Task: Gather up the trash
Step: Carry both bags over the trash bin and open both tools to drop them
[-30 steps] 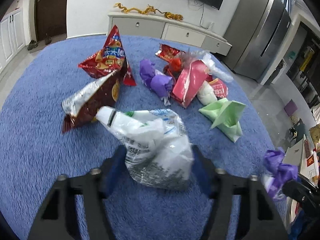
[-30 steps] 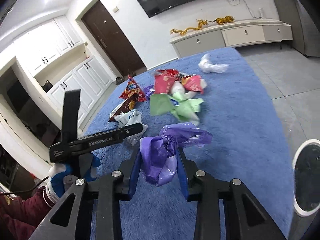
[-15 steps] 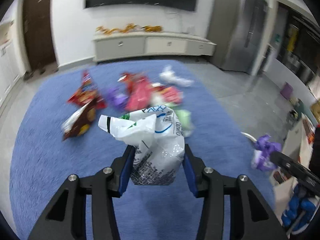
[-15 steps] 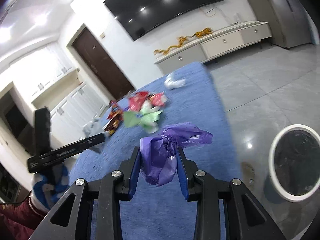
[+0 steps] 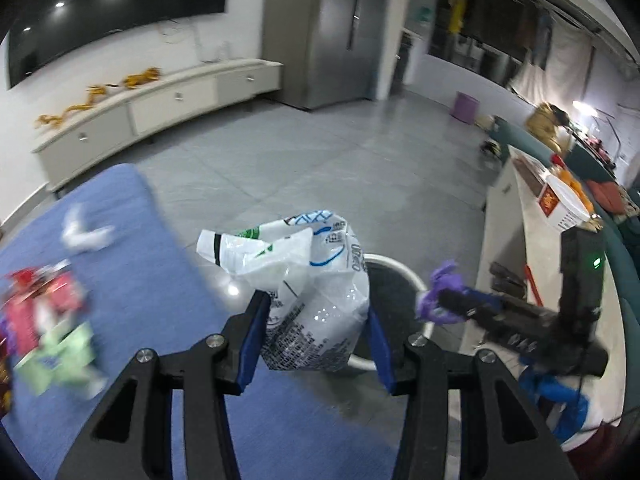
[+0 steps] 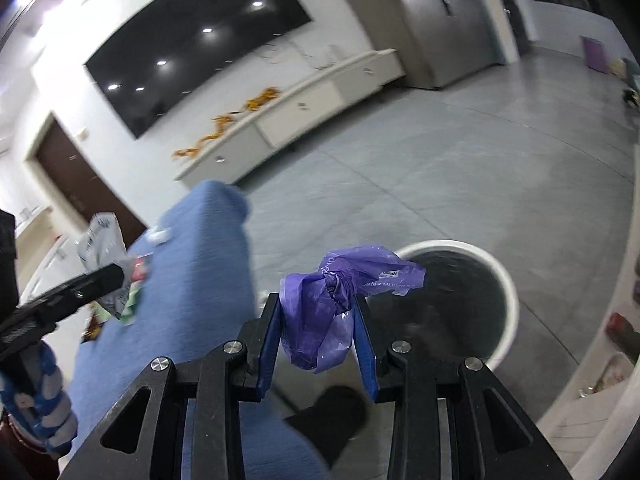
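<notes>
The round white-rimmed trash bin (image 6: 456,304) stands on the grey floor just ahead of your right gripper (image 6: 316,334), clamped on crumpled purple plastic (image 6: 320,320), nearer than your left gripper (image 5: 316,336) clamping a white wrapper (image 5: 312,296).

Left gripper (image 5: 314,330) jaws clamped, angled down; right gripper (image 6: 316,334) likewise.

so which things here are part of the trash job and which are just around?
Job:
- white bag in left tool
- purple bag in right tool
- bin
- litter on rug

Just around:
- TV
- cabinet
- fridge
- box on counter
</notes>
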{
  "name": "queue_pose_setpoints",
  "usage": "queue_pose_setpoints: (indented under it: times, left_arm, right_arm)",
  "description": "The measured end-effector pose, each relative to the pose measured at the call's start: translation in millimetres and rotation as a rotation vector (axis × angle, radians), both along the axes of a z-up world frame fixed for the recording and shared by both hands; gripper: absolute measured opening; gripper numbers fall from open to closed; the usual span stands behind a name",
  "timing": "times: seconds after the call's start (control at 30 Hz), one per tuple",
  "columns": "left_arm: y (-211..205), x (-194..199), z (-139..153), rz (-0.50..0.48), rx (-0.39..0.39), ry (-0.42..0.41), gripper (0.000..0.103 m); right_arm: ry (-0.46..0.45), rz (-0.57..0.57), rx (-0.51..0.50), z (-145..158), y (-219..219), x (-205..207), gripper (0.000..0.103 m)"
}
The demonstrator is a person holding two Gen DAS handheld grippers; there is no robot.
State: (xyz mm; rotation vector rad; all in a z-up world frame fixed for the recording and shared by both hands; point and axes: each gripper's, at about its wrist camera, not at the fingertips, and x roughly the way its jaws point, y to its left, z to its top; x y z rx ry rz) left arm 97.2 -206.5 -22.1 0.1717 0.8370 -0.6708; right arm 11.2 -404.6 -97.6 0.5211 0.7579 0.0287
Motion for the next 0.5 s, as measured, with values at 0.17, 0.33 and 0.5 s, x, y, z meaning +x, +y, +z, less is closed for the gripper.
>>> queue_pose_setpoints:
  times: [0.17, 0.33, 0.5]
  left_arm:
    - [-66.1, 29.3, -18.9, -0.067, 0.022, 0.039, 0.047]
    - [-107.4, 54.0, -39.7, -0.105, -0.009, 0.126, 0.054]
    - [-125.5, 67.5, -50.6, -0.125, -0.048, 0.197, 0.064]
  right_arm:
    - [0.073, -0.058, -0.014, -27.7, -31.1, 16.4, 0.034]
    - [0.124, -0.102, -0.011, -50.7, -52.2, 25.4, 0.040]
    - [0.143, -0.151, 0.029, -64.0, -75.3, 34.2, 0.054]
